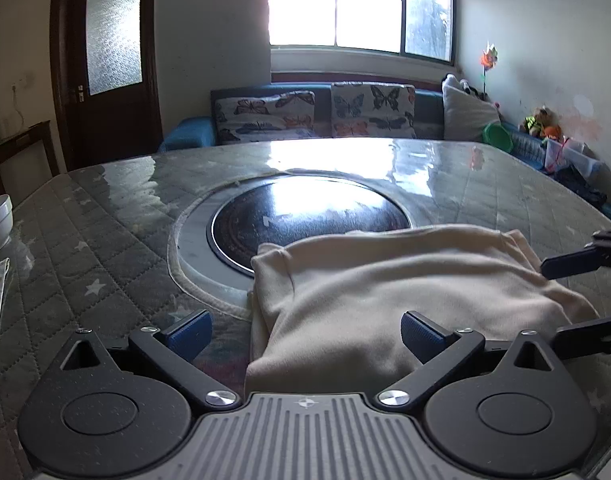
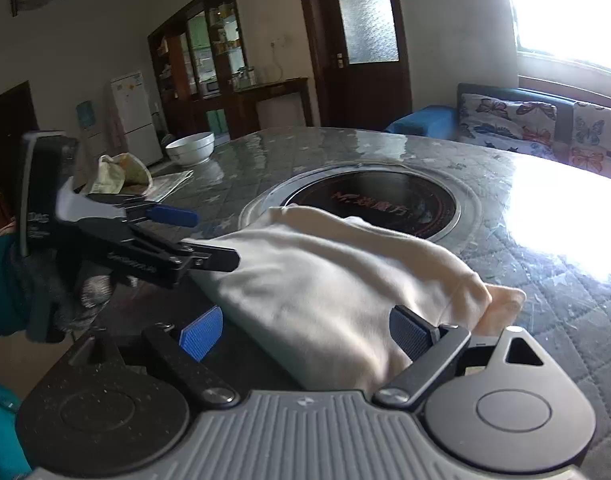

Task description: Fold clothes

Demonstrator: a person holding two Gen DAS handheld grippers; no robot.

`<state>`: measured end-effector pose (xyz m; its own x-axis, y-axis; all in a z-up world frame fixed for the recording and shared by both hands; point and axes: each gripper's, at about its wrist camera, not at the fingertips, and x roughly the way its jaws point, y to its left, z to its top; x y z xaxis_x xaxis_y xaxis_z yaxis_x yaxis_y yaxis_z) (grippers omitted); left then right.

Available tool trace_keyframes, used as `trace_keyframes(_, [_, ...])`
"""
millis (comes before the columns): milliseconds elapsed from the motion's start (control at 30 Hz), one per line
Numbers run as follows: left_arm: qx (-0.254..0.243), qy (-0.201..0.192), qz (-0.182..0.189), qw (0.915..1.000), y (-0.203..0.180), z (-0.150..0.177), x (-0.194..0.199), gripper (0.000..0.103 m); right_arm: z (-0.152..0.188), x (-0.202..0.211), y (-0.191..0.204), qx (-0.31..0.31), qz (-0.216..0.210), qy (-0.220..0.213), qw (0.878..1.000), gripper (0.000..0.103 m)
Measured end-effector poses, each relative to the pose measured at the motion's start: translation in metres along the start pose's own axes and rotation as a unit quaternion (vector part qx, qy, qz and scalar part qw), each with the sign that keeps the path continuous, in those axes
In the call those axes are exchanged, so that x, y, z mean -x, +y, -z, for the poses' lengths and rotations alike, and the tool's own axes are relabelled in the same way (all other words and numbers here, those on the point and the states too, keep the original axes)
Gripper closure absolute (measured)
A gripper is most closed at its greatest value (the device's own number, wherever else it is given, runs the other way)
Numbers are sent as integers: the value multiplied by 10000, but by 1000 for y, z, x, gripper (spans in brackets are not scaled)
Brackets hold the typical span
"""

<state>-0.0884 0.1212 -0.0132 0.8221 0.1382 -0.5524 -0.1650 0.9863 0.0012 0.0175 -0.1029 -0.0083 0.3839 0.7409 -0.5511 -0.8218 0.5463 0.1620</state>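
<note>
A cream garment (image 1: 385, 292) lies folded into a bundle on the table, partly over the rim of the round black hob (image 1: 309, 216). My left gripper (image 1: 305, 334) stands open over the garment's near left corner. Its left pad is off the cloth and its right pad rests by the cloth. My right gripper (image 2: 305, 334) is open too, straddling the near end of the same garment (image 2: 325, 280). In the right wrist view the left gripper (image 2: 215, 238) shows at the left, held by a gloved hand (image 2: 65, 292). The right gripper (image 1: 551, 302) reaches in from the right edge of the left wrist view.
The table (image 1: 105, 240) has a grey quilted star cover under a glossy sheet. A white bowl (image 2: 190, 147), a crumpled bag (image 2: 119, 174) and a newspaper (image 2: 169, 184) sit at its far left side. A sofa with butterfly cushions (image 1: 325, 112) stands behind the table.
</note>
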Motion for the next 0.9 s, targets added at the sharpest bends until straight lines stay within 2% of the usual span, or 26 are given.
trace_keyframes(133, [6, 123, -63, 9999, 4, 4, -8, 12, 6, -15, -4, -150, -8, 172, 9997, 9])
trace_keyframes(233, [74, 255, -49, 9996, 10, 9, -13, 12, 7, -17, -4, -102, -10, 222, 9997, 8])
trace_keyframes(600, [116, -52, 170, 9998, 3, -21, -9, 16, -13, -19, -11, -112, 57, 14, 9999, 7])
trace_keyframes(800, [74, -12, 332, 9994, -4, -26, -20, 39, -17, -31, -29, -384, 194, 155, 9990, 7])
trace_keyframes(833, [71, 3, 356, 9993, -5, -26, -22, 46, -18, -32, -33, -475, 224, 166, 9985, 7])
trace_keyframes(900, [33, -2, 441, 9990, -6, -28, -25, 50, -19, -34, -38, -598, 294, 167, 9976, 7])
